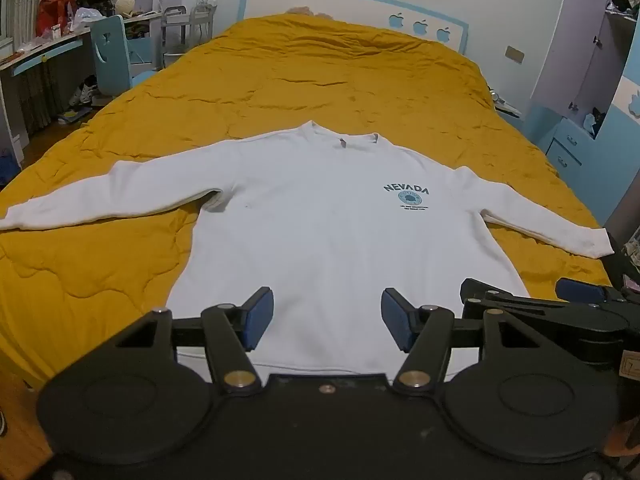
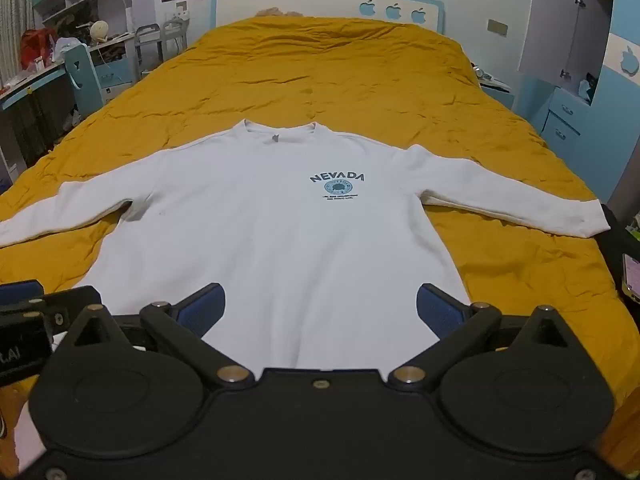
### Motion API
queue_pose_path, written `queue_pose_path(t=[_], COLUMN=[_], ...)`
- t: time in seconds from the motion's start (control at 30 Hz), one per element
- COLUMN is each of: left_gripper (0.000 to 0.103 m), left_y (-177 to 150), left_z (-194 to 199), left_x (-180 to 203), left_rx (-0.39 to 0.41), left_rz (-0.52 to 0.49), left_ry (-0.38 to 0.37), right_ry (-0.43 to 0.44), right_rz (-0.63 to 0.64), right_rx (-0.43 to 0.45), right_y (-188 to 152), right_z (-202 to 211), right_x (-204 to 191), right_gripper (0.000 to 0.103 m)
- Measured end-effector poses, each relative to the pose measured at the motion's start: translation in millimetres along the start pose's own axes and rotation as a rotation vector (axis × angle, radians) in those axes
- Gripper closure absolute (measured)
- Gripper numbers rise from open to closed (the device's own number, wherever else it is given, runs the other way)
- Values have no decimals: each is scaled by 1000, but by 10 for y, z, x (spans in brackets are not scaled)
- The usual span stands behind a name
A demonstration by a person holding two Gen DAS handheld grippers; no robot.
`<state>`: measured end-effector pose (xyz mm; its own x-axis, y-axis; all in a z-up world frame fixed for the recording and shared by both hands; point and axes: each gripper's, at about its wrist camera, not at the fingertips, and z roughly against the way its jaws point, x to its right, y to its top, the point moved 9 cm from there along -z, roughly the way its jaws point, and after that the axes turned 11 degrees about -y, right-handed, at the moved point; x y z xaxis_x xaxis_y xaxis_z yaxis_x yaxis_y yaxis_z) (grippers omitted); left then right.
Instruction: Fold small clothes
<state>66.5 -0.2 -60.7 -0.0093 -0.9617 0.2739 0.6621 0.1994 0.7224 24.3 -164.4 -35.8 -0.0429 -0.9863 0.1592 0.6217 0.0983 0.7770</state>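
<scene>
**Observer:** Where do things stand on the fold?

**Operator:** As far as I can judge, nothing is folded yet. The white sweatshirt point(image 1: 320, 216) lies flat and face up on the bed's yellow quilt point(image 1: 320, 68), collar toward the headboard point(image 1: 352, 4), hem toward me. Both sleeves are spread outward: the left sleeve point(image 1: 100, 200) runs to the bed's left edge, and the right sleeve point(image 1: 552, 220) reaches toward the right edge, cuff lying on the quilt.

**Observer:** And your tools?

**Operator:** My left tool point(image 1: 327, 320) has its jaws apart and holds nothing; it hovers over the hem area. My right tool point(image 2: 320, 312) is the same, jaws wide apart, empty, above the lower right part of the body. The two sit close beside each other; I see the right one at the edge of the left camera and the left one at the edge of the right camera.

**Observer:** So what's left?

**Operator:** Everything, I'd say. The sleeves need to come in across the chest, then the body needs folding up. The cloth looks fairly smooth, with the NEVADA print point(image 2: 338, 184) showing, so I judge it ready for a first fold. I can't tell whether either tool touches the fabric.
</scene>
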Motion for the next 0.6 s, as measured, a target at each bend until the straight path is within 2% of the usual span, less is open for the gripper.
queue_pose_path(t=[0.6], left_gripper=[39], left_y=[3], left_z=[-39], left_x=[2], left_rx=[-9], left_rz=[2], left_ry=[-8], right_ry=[1], right_rz=[2], right_rx=[-17], right_y=[-16], right_z=[3], right_x=[19], right_gripper=[0])
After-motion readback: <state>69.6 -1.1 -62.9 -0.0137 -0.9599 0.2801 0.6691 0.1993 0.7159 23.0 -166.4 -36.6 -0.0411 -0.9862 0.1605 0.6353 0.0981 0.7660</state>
